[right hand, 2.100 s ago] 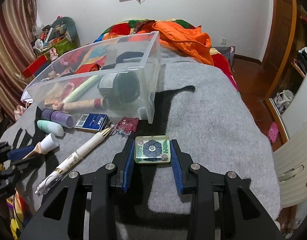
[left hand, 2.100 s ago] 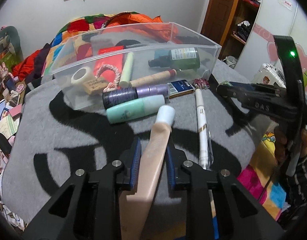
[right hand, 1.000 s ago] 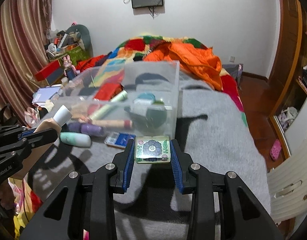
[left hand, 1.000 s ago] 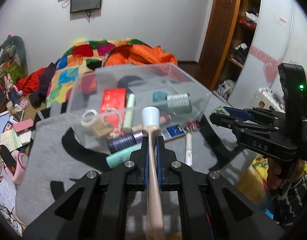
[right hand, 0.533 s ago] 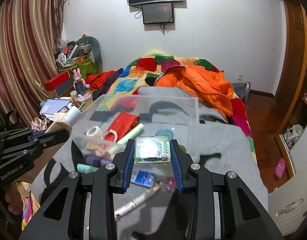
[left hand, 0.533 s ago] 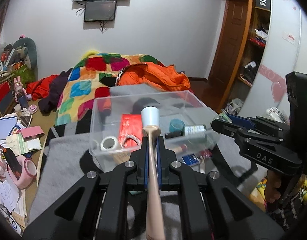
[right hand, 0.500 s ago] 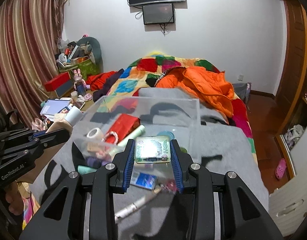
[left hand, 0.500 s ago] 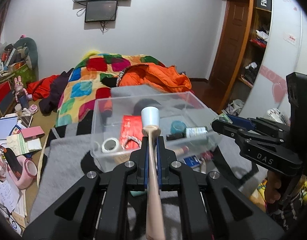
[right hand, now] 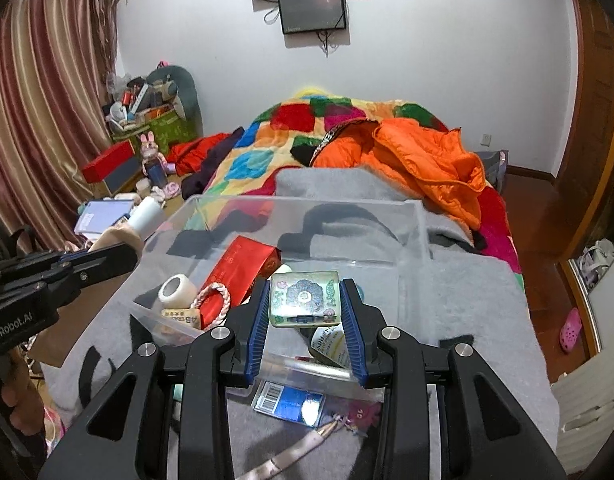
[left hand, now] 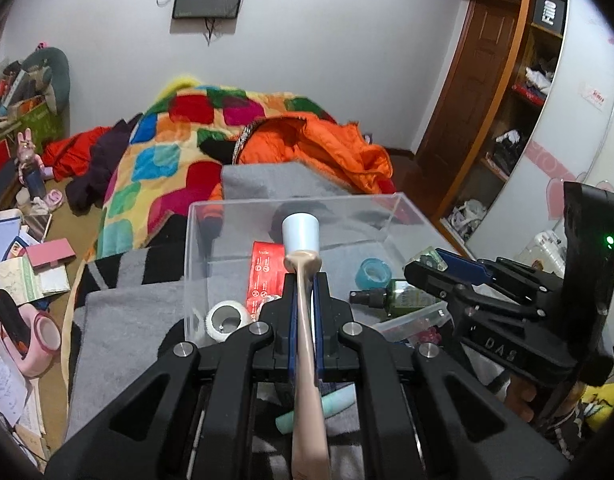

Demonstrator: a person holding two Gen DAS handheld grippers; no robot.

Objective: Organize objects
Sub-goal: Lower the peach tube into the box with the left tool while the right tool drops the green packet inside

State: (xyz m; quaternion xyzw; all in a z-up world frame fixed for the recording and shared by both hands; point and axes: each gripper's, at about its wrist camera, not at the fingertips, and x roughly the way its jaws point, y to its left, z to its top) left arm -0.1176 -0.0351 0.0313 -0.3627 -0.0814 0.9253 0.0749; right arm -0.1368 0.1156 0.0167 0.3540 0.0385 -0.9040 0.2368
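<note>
Left wrist cam: left claw (left hand: pixel 303 300) clamped on tube (left hand: pixel 305 312), right claw (right hand: pixel 305 312) gripping soap block (right hand: pixel 305 298), both over clear bin (right hand: pixel 421 224). Carry step; next: lower, release inside, probably.

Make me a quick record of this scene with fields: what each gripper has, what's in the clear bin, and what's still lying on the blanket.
left gripper: shut on beige tube with white cap
right gripper: shut on square flower block
container: clear plastic bin, open top, on grey blanket
inside bin: red packet, white tape roll, green bottle, teal tape roll
outside bin, on blanket: blue card pack, white pen, mint tube
position: both held items above the bin's near side
</note>
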